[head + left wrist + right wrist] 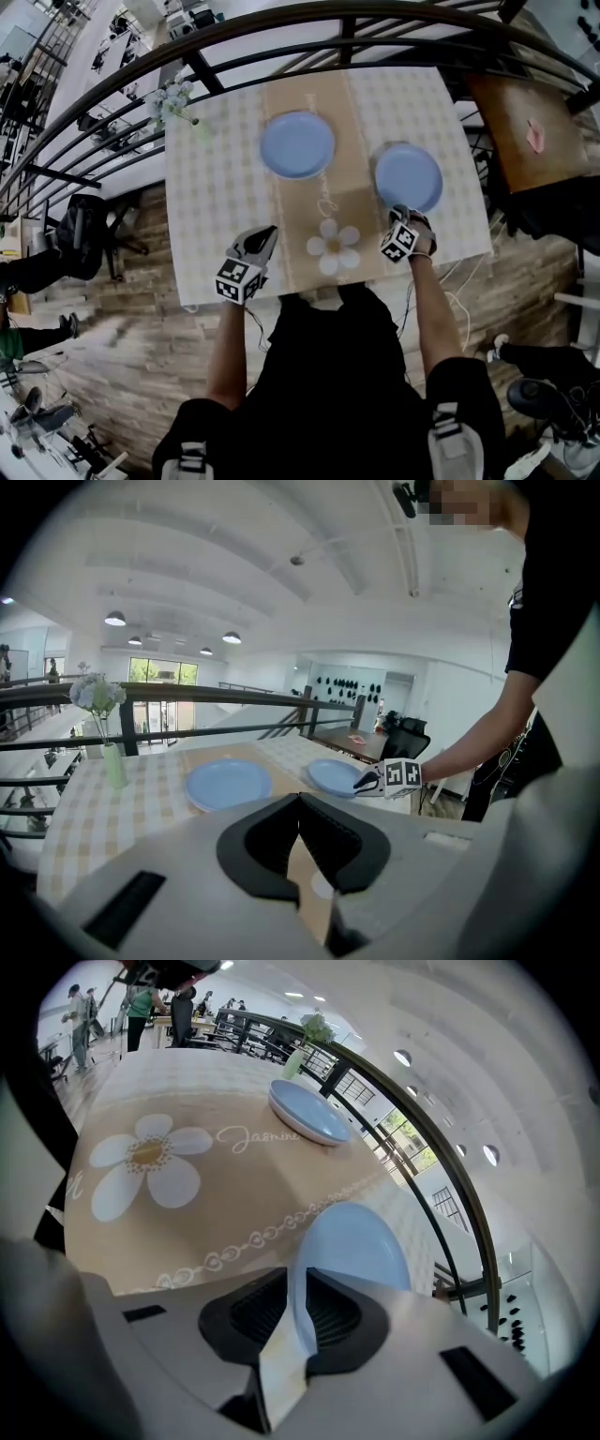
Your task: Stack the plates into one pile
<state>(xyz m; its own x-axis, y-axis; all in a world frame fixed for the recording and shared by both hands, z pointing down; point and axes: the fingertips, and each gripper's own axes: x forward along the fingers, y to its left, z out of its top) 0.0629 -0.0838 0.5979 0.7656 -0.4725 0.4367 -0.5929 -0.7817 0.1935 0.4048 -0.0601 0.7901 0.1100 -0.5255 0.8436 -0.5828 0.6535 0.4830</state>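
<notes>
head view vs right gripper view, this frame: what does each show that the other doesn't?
Head view only: the left hand-held gripper, over the table near its front edge and clear of both plates, and the person's forearms.
Right gripper view only: the near plate's rim standing between the jaws of the right hand-held gripper, seen close up, and the ceiling lights.
Both: the near plate, the far plate, the daisy, the flowers and the railing.
</notes>
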